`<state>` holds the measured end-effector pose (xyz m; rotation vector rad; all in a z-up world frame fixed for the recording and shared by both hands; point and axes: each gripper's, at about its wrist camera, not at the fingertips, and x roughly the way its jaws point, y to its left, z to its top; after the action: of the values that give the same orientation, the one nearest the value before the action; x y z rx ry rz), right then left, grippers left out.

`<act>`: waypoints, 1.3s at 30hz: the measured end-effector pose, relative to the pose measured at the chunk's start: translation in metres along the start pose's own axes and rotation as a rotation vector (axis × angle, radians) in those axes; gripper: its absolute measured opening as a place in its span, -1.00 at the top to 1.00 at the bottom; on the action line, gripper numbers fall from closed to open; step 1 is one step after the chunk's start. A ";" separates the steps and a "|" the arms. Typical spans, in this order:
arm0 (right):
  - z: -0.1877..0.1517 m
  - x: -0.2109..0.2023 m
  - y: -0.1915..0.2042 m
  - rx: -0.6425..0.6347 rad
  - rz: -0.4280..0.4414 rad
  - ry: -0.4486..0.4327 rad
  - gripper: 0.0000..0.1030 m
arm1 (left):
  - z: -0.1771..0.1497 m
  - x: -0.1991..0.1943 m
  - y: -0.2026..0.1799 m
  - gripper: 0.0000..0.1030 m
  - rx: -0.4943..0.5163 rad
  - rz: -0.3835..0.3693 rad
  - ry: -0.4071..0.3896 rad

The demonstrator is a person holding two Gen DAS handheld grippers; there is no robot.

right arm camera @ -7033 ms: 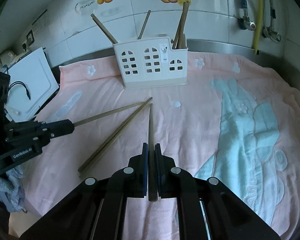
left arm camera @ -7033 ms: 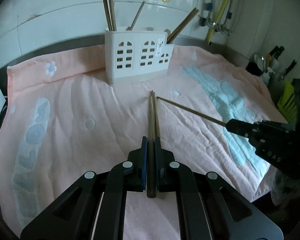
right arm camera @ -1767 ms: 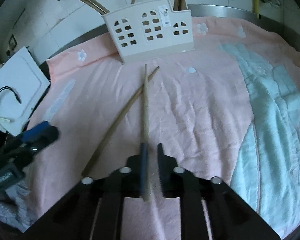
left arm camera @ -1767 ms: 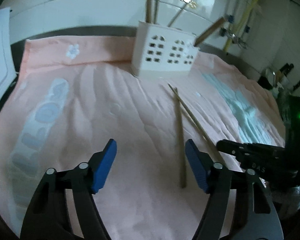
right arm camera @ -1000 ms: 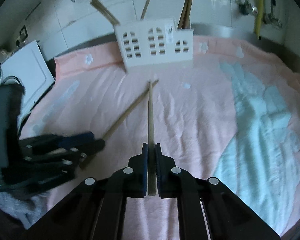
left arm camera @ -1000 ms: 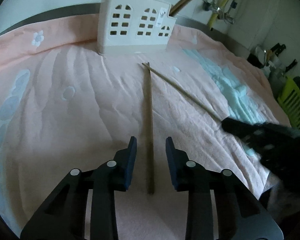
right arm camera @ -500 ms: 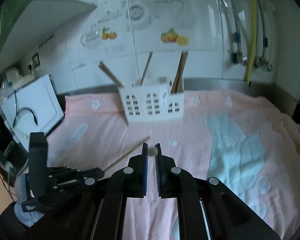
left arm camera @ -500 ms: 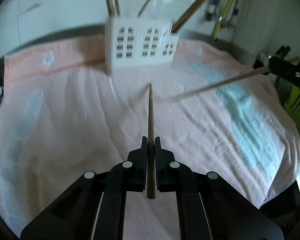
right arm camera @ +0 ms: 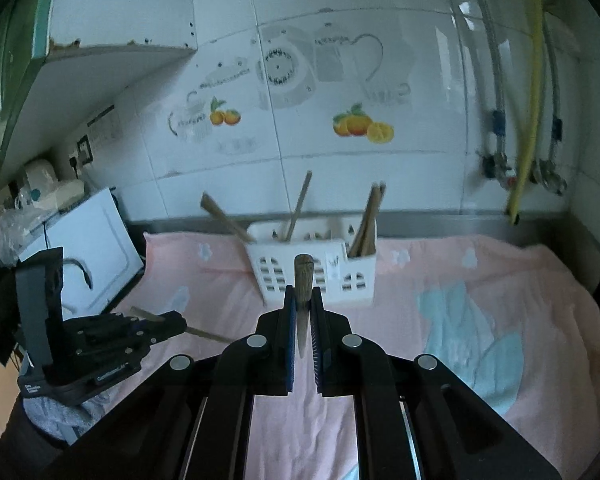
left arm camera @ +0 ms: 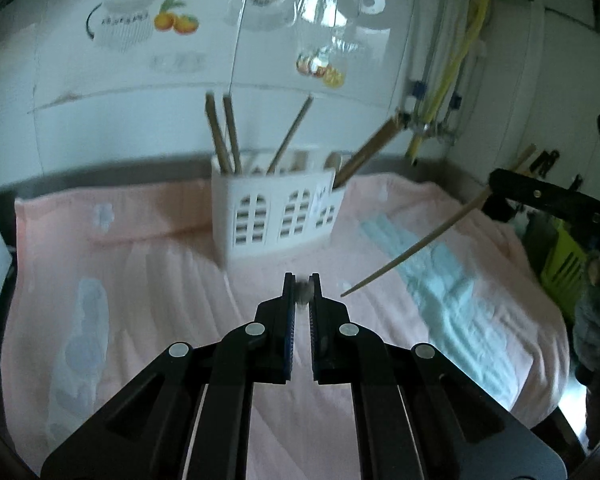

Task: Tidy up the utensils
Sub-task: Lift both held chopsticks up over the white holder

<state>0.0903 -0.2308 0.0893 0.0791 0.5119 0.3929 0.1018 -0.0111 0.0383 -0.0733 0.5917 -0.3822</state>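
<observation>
Left gripper (left arm camera: 302, 294) at lower centre of its frame, raised above the pink towel (left arm camera: 148, 280), aimed toward the white holder (left arm camera: 278, 216) at frame centre. Jaws clamped on a chopstick (left arm camera: 302, 292), seen end-on as a blurred grey spot, probably its butt; shaft hidden. Right gripper (right arm camera: 303, 308) likewise at lower centre, above the towel, pinching a second chopstick (right arm camera: 303, 276) whose blunt end overlaps the holder front. In the left view, that second chopstick slants from the right edge down toward centre; its grip end partly cut off. Several chopsticks (left arm camera: 224, 136) standing in the holder, compartments indistinct.
</observation>
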 end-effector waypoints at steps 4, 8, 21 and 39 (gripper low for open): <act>0.033 0.007 -0.003 -0.016 -0.001 -0.010 0.87 | 0.027 -0.005 -0.003 0.90 0.018 -0.005 -0.034; 0.067 0.015 -0.004 -0.026 -0.002 -0.020 0.87 | 0.056 -0.014 -0.007 0.90 0.041 -0.006 -0.072; 0.125 0.048 -0.019 -0.055 -0.081 -0.033 0.87 | 0.157 -0.033 -0.020 0.90 0.096 0.061 -0.269; 0.142 0.076 -0.033 -0.077 -0.094 -0.057 0.87 | 0.181 0.046 0.014 0.90 0.045 0.171 -0.231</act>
<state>0.2325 -0.2283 0.1722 -0.0079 0.4418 0.3167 0.2420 -0.0222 0.1614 -0.0227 0.3576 -0.2166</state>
